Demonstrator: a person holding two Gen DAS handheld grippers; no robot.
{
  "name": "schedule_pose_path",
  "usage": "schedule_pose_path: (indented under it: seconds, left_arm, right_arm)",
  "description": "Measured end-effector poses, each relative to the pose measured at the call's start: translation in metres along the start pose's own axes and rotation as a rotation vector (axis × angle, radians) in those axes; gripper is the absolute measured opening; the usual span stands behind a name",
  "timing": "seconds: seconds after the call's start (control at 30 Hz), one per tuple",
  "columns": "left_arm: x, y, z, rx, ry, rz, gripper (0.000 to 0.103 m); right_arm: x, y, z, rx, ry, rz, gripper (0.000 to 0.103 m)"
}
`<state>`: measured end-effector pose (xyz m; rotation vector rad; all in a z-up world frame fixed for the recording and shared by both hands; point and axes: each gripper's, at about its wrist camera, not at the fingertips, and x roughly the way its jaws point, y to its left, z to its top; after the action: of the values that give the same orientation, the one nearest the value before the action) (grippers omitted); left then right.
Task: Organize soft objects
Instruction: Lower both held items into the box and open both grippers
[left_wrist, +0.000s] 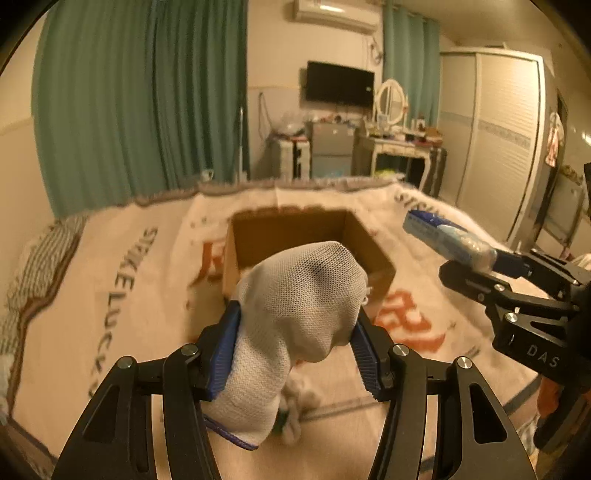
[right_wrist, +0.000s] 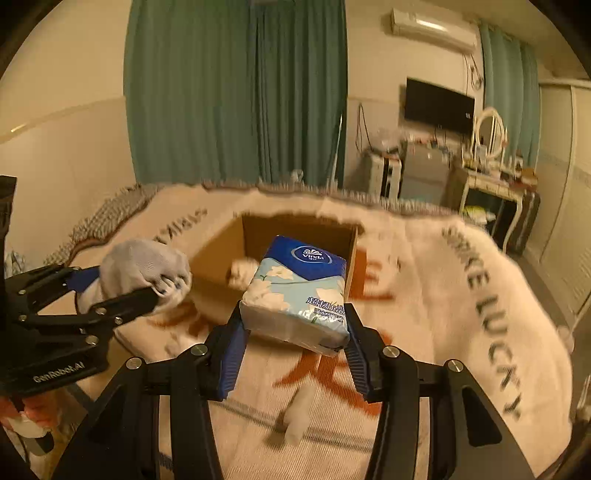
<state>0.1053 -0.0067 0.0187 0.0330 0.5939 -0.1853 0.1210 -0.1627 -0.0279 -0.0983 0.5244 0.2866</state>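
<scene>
In the lower centre of the left wrist view, a white mesh sock (left_wrist: 295, 314) is sitting clenched between the blue pads of the left tongs (left_wrist: 295, 350), its toe standing up in front of the open cardboard box (left_wrist: 255, 236) and hiding the box's near wall. At the right edge of that frame, the right tongs (left_wrist: 480, 266) are gripping a tissue pack (left_wrist: 447, 236) in the air, to the right of the box. In the right wrist view the same pack (right_wrist: 295, 291) is sitting tilted between the right tongs (right_wrist: 295, 332), covering part of the box (right_wrist: 221, 251); something white and soft is lying inside the box (right_wrist: 242, 271), too blurred to identify. Another white soft piece (right_wrist: 297, 417) is lying on the blanket (right_wrist: 424, 295) at lower centre. The pack is reading "Vinda", the blanket "STRIKE LUCKY", and the left tongs (right_wrist: 162, 288) "GenRobot.AI". Green curtains (right_wrist: 236, 92) and a wall television (right_wrist: 437, 105) are filling the background.
</scene>
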Motion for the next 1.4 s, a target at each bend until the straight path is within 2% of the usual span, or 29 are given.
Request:
schedule_pose_path:
  seconds: [0.2,0.37,0.6,0.67,0.73,0.83,0.9,0.97,1.03,1.2,1.4]
  left_arm:
    - [0.04,0.009,0.047,-0.018,0.005,0.025,0.056]
    - [0.093,0.02,0.07,-0.048,0.052,0.033,0.056]
    - [0.155,0.019,0.058,-0.016,0.144,0.046,0.056]
    - [0.168,0.018,0.051,-0.006,0.145,0.052,0.058]
    - [0.175,0.015,0.047,0.008,0.144,0.089,0.06]
    - [0.181,0.012,0.046,0.02,0.154,0.088,0.065]
    - [0.18,0.01,0.047,0.03,0.144,0.097,0.067]
    - [0.176,0.007,0.05,0.051,0.13,0.11,0.072]
    - [0.167,0.006,0.054,0.064,0.111,0.129,0.086]
    - [0.126,0.011,0.073,0.068,0.046,0.155,0.086]
    - [0.047,0.018,0.087,0.033,-0.087,0.18,0.087]
  right_arm:
    - [0.018,-0.008,0.044,-0.004,-0.05,0.023,0.048]
    - [0.064,-0.014,0.069,0.0,-0.034,0.04,0.048]
    - [0.135,-0.032,0.073,0.071,0.047,0.095,0.048]
    - [0.148,-0.035,0.071,0.078,0.064,0.099,0.048]
    - [0.159,-0.038,0.068,0.087,0.072,0.102,0.048]
    - [0.171,-0.041,0.065,0.102,0.094,0.109,0.05]
    - [0.173,-0.041,0.066,0.097,0.091,0.1,0.052]
    - [0.17,-0.041,0.066,0.092,0.083,0.086,0.057]
    - [0.164,-0.043,0.07,0.098,0.07,0.08,0.069]
    - [0.13,-0.045,0.085,0.097,0.021,0.055,0.071]
    - [0.055,-0.039,0.105,0.052,-0.053,0.015,0.078]
